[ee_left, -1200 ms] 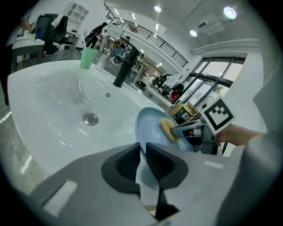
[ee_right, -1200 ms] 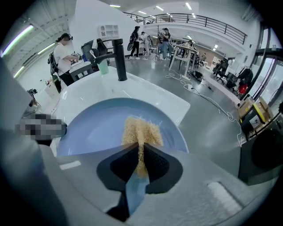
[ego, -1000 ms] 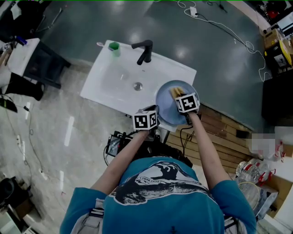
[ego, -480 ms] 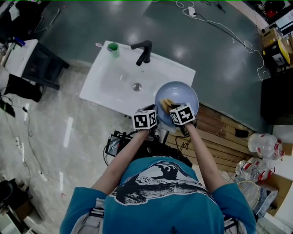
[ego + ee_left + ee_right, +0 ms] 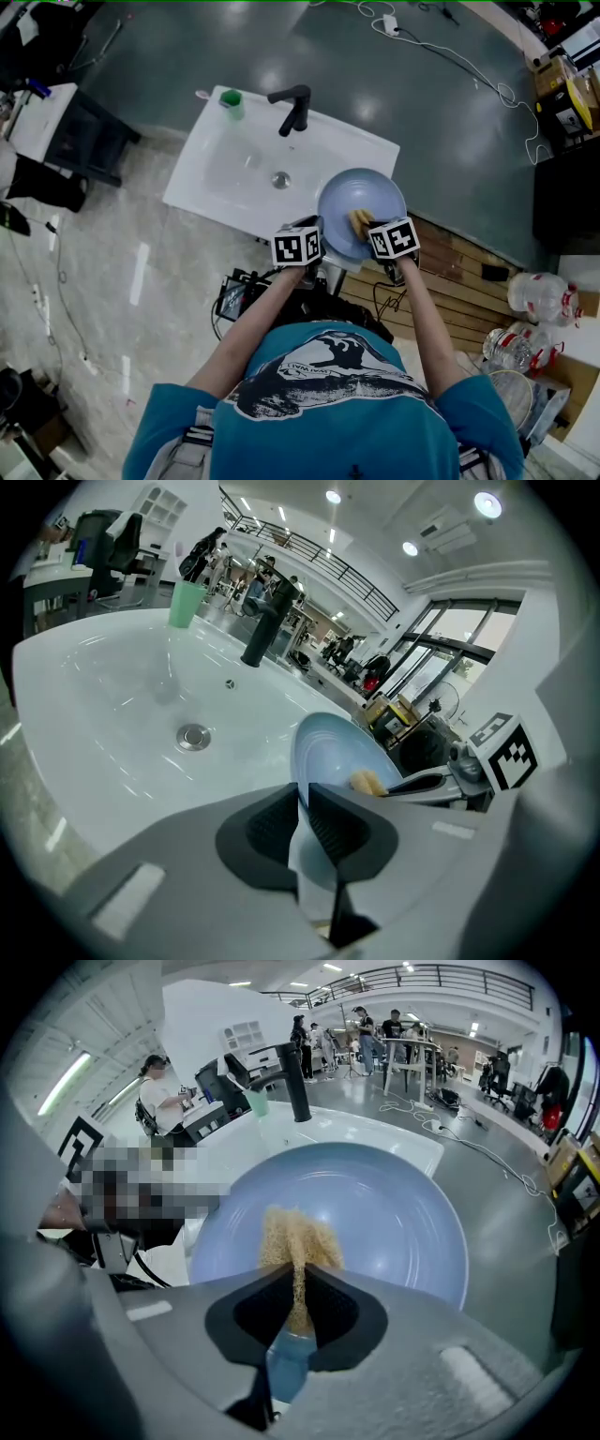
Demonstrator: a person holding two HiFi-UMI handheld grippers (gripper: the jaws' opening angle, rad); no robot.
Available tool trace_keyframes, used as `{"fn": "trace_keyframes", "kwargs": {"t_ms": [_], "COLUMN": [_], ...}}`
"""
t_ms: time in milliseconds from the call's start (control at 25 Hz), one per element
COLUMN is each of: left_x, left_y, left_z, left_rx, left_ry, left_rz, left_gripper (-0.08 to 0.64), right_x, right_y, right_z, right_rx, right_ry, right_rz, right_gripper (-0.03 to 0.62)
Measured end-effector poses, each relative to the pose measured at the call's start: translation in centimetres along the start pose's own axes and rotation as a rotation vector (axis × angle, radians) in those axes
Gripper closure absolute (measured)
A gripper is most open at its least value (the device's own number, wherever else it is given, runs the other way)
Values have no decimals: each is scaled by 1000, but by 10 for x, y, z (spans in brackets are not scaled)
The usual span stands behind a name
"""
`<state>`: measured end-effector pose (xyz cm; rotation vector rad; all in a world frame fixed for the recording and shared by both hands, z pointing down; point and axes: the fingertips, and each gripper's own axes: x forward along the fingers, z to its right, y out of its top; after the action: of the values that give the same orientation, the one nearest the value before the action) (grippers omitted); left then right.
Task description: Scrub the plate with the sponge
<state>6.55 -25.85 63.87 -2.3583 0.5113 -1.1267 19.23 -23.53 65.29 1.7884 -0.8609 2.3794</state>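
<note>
A pale blue plate [image 5: 361,202] is held tilted over the right end of the white sink [image 5: 234,164]. My left gripper [image 5: 302,808] is shut on the plate's [image 5: 328,752] near rim, at its left edge in the head view. My right gripper [image 5: 300,1283] is shut on a tan sponge [image 5: 295,1237], which presses against the plate's [image 5: 394,1204] inner face. In the head view the sponge [image 5: 361,223] lies on the plate's lower middle, just ahead of the right gripper [image 5: 380,234]. The left gripper view shows the sponge [image 5: 367,782] pinched by the right gripper's fingers [image 5: 422,782].
A black faucet [image 5: 293,105] stands at the sink's back, a green cup [image 5: 231,101] at its far left corner, and the drain [image 5: 279,178] in the basin's middle. Wooden boards [image 5: 459,272] lie to the right. Cables [image 5: 469,66] cross the grey floor.
The right gripper with the sponge slid left and nearer across the plate, then back to the right. The left gripper and plate stayed almost still.
</note>
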Motion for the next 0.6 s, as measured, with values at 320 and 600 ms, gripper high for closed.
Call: {"fn": "trace_keyframes", "kwargs": {"t_ms": [320,600], "left_x": [0,-6], "left_y": [1,7], "left_z": [-3,4], "left_rx": [16,116], "left_ry": [-7,8], "left_rz": [-1,17], "left_gripper": [509,495], "right_x": [1,-5], "right_y": [8,10], "right_z": [17,17], "right_rx": [90,86], "right_ry": [-35,-55], "right_rz": [31,87], "right_gripper": [557,557]}}
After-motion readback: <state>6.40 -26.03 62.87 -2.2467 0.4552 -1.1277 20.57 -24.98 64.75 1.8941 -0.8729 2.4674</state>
